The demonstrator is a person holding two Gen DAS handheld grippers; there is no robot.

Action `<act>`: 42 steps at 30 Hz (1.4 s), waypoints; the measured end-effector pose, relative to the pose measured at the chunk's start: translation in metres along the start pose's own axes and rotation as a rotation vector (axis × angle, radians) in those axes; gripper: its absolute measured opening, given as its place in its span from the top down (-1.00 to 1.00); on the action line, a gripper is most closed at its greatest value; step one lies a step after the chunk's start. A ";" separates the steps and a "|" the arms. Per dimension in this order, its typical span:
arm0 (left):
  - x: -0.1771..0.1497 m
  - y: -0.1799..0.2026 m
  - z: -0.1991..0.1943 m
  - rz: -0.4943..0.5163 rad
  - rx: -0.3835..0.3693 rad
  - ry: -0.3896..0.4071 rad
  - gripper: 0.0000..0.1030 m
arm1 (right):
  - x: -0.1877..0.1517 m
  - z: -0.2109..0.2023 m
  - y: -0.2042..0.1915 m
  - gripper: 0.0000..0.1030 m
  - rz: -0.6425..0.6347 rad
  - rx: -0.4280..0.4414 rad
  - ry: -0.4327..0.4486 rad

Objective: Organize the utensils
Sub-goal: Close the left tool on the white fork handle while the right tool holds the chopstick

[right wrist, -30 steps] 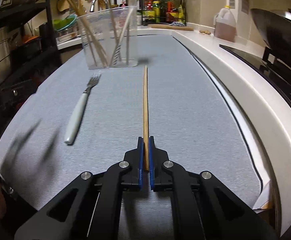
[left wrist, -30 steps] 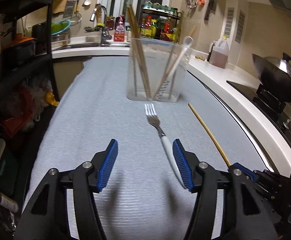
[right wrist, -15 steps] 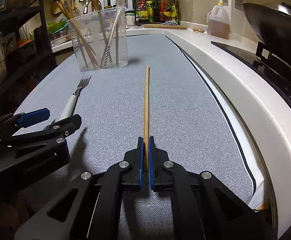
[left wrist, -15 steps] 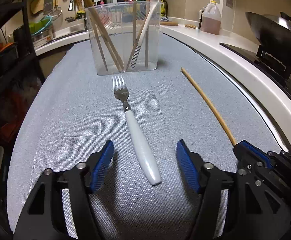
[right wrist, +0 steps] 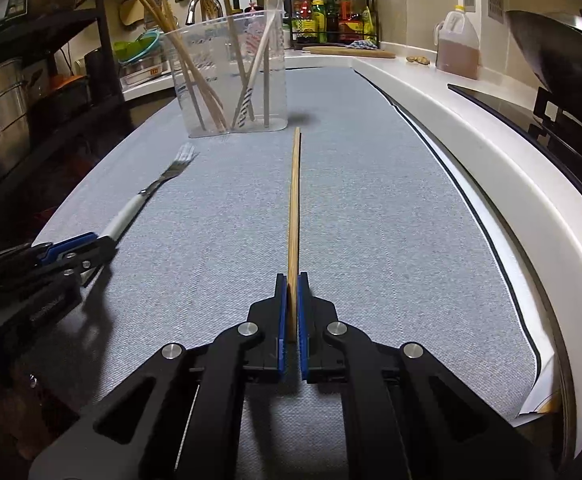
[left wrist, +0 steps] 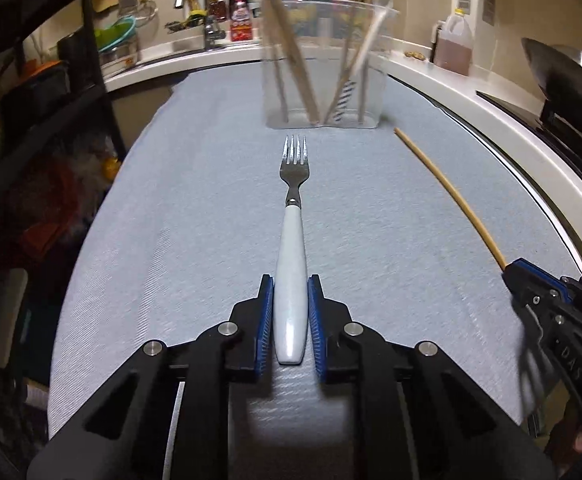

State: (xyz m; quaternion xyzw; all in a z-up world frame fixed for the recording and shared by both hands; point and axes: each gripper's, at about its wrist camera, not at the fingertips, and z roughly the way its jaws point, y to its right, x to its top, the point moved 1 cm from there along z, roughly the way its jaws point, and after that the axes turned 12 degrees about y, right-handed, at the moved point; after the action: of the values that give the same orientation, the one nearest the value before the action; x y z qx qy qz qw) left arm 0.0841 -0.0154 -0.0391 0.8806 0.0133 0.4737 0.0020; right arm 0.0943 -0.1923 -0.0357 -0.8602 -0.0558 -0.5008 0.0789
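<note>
Left gripper (left wrist: 290,312): fingers have just been closing, now pinching the fork (left wrist: 291,264) by its white handle end; fork flat on the table (left wrist: 179,216), long axis dead ahead, tines toward the clear holder (left wrist: 323,64). Right gripper (right wrist: 290,308): fingers pressed onto the chopstick (right wrist: 294,200) at its near end, stick also pointing at the holder, just short of it. Both utensils look equally placed for a lift forward into it.

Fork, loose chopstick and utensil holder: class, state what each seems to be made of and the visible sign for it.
Fork: tines and neck look like polished metal, grey and reflective; the handle is glossy white, probably plastic or ceramic.
Chopstick: likely bamboo or wood, matte tan with a faint grain.
Utensil holder: clear plastic, it seems; the utensils inside show through its slightly cloudy walls.
</note>
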 end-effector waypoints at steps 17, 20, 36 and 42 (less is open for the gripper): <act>-0.007 -0.018 -0.003 0.001 0.006 0.053 0.64 | 0.001 0.006 -0.006 0.86 -0.023 0.033 0.012; -0.007 -0.017 -0.003 0.010 0.007 0.056 0.65 | 0.001 0.006 -0.006 0.90 -0.020 0.038 0.012; -0.009 -0.017 -0.005 0.004 0.003 0.059 0.65 | 0.001 0.005 -0.013 0.88 -0.025 0.061 0.011; -0.008 -0.017 -0.006 0.006 0.004 0.059 0.65 | 0.002 0.006 -0.013 0.89 -0.027 0.061 0.013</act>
State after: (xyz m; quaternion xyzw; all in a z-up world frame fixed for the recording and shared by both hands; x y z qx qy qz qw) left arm 0.0744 0.0010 -0.0434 0.8663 0.0116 0.4994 -0.0015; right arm 0.0979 -0.1779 -0.0362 -0.8532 -0.0821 -0.5055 0.0989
